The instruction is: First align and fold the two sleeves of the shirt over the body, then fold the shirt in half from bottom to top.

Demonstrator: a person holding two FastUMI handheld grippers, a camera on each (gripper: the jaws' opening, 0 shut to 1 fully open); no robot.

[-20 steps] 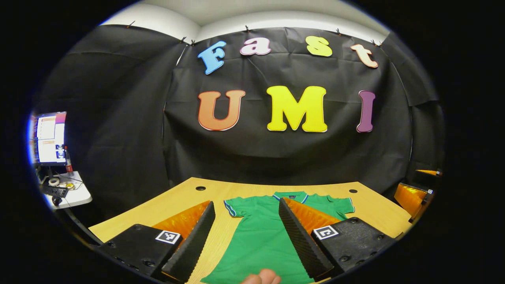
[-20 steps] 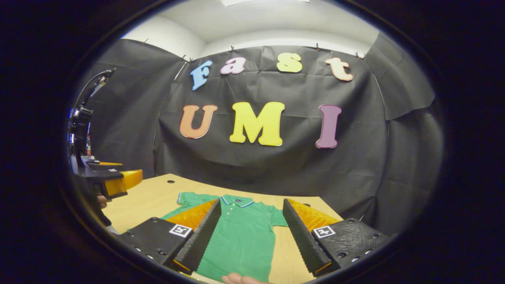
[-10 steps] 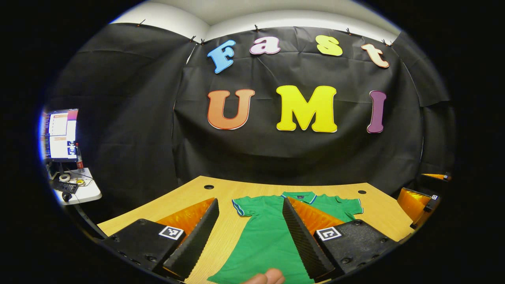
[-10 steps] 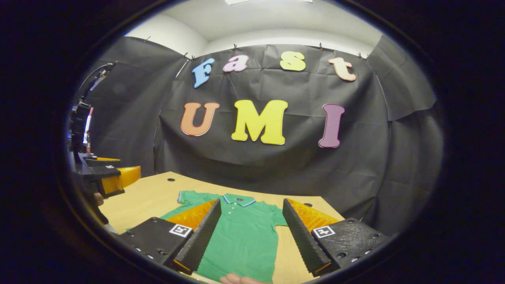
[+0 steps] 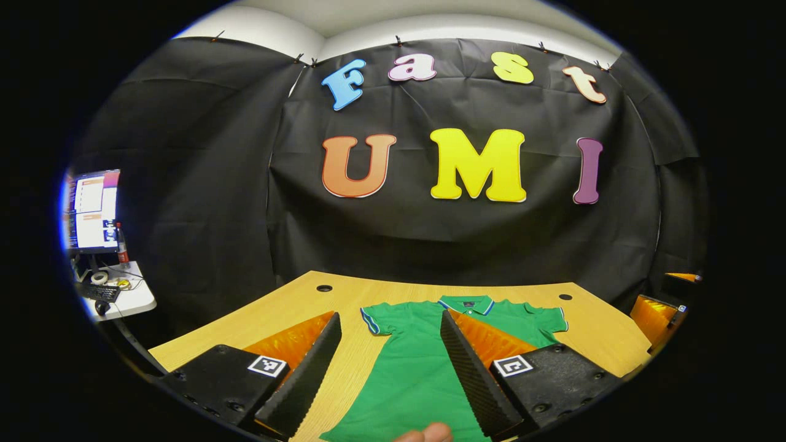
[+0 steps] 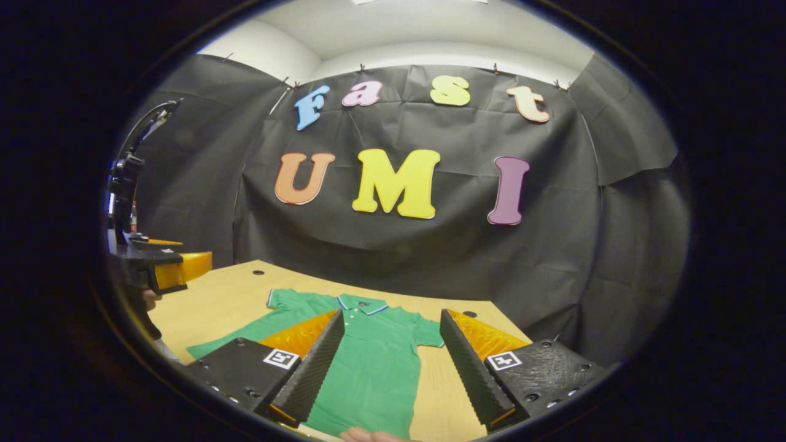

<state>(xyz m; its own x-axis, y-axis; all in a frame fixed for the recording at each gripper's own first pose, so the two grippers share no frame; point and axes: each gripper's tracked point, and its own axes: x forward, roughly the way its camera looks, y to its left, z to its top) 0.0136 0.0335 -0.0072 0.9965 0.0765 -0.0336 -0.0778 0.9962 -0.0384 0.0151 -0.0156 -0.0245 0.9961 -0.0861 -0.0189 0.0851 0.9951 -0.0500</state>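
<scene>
A green short-sleeved polo shirt [image 5: 417,368] with blue-trimmed collar lies flat (both sleeves spread) on the light wooden table [image 5: 288,307]; the left gripper [image 5: 388,368] hovers above it, jaws wide apart, grasping nothing; the right gripper [image 6: 387,365] likewise gapes, empty.

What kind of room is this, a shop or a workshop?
Probably a small recording booth rather than a shop: black cloth covers the walls, one green shirt lies flat on a wooden table, and a desk with a monitor stands outside.
</scene>
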